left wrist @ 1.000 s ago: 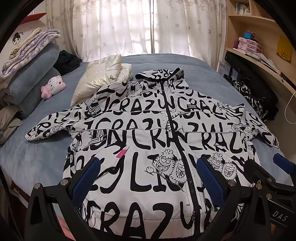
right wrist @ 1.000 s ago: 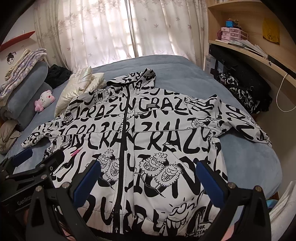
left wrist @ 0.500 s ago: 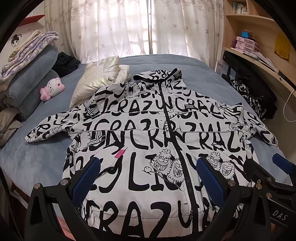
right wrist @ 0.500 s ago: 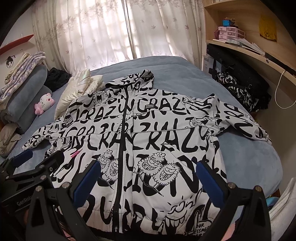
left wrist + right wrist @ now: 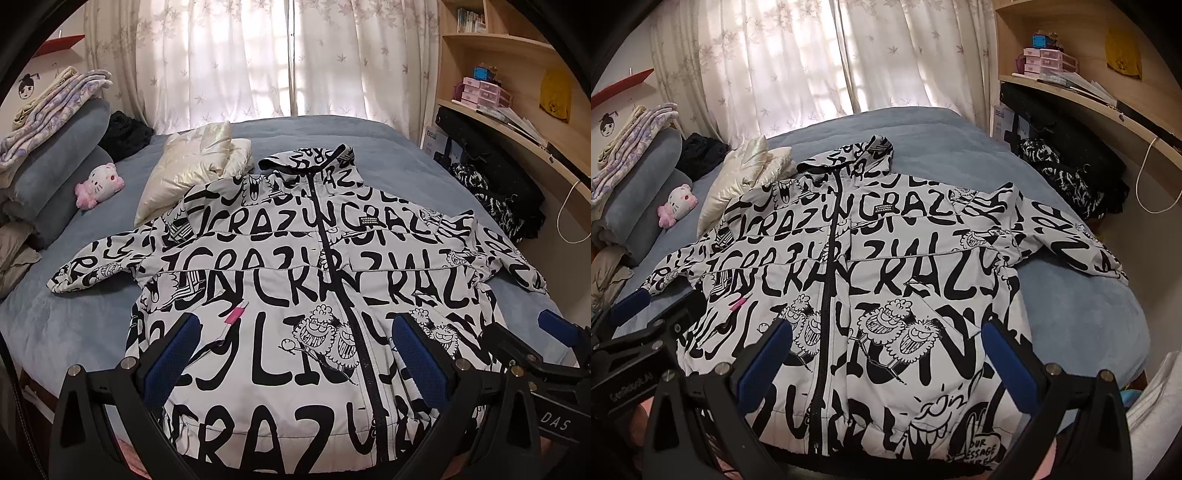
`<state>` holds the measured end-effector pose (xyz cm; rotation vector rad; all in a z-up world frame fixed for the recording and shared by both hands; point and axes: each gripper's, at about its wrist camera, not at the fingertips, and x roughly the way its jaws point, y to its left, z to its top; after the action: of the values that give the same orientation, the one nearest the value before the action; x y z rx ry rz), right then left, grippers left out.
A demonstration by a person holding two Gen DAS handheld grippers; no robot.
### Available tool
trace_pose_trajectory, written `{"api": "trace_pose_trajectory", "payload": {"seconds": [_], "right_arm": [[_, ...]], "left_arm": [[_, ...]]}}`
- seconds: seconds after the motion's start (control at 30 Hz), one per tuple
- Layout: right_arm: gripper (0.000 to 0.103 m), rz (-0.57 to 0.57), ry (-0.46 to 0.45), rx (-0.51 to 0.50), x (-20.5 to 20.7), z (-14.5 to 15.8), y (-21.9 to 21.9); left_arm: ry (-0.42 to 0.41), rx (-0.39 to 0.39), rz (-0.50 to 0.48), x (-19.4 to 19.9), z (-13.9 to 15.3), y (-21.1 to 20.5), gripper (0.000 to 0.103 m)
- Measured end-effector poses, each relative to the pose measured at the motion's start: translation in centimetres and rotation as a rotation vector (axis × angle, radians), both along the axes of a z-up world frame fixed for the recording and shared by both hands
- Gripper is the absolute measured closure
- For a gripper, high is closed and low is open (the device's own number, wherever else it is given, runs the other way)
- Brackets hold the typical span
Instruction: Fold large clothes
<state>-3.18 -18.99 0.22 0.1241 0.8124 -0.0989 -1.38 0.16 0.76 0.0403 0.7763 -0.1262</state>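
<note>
**Left wrist view: jacket laid flat, both grippers poised at the hem**

Left wrist view has the printed jacket (image 5: 295,295) spread front-up on the blue bed (image 5: 66,325), zipped, hood at 12 o'clock, sleeves out toward 9 and 3. Over the last second almost nothing has moved on the cloth; the camera has only drifted a touch, the jacket sitting slightly lower and fuller in frame. So no fold has begun, and I'd call this the line-up before a first grab.

Left gripper (image 5: 295,354) hangs over the hem with its fingers spread wide, nothing between them. Right gripper (image 5: 886,354), in its own view, is just as wide apart and empty, hovering at 6 o'clock over the lower front.

A cream pillow (image 5: 192,173) touches the shoulder at 11 o'clock and may crowd a sleeve fold.
</note>
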Motion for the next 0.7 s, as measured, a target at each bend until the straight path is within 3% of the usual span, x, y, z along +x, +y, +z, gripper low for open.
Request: {"api": "trace_pose_trajectory", "payload": {"seconds": [0.23,0.57,0.7], "right_arm": [[0.000,-0.019,-0.059,-0.104,-0.1,2.5,-0.6],[0.000,-0.013,-0.136,-0.143,0.4,6.8,-3.1],[0.000,-0.055,-0.223,-0.151,0.7,8.9,-5.3]], "left_arm": [[-0.003,0.012,-0.048,0.9,1.0,-1.0,0.001],[-0.026,-0.026,-0.128,3.1,4.1,-3.3,0.001],[-0.008,-0.050,-0.189,5.2,5.5,-4.8,0.001]]}}
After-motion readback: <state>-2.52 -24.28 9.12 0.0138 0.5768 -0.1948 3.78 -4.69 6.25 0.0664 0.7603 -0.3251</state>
